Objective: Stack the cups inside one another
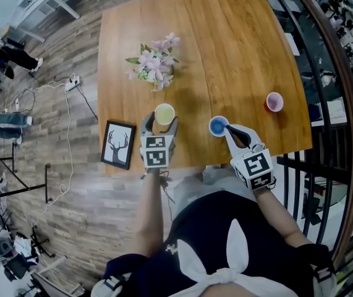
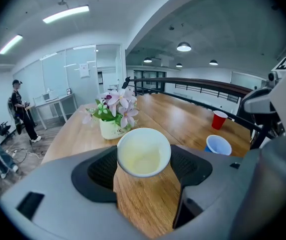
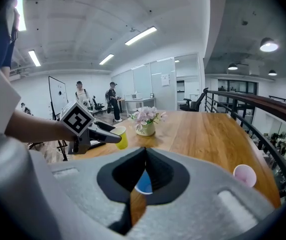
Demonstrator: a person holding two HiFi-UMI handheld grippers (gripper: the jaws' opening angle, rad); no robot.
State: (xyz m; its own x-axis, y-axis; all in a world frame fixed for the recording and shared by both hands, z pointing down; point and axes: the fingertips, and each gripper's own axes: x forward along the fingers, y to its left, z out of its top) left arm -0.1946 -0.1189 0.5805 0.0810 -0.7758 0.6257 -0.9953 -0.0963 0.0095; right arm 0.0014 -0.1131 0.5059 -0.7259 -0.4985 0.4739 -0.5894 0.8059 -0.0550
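At the near edge of the table, a yellow cup is clamped between the wide-set jaws of the left gripper, with both pads pressed against its wall. Just to its right, the right gripper is held with its jaws closed together, their tips at the rim of a blue cup. Whether that rim is pinched cannot be told. A framed deer picture is laid at the near left corner. Farther in, a red cup is stood by the right edge. Beyond it, a pot of flowers is set toward the left edge.
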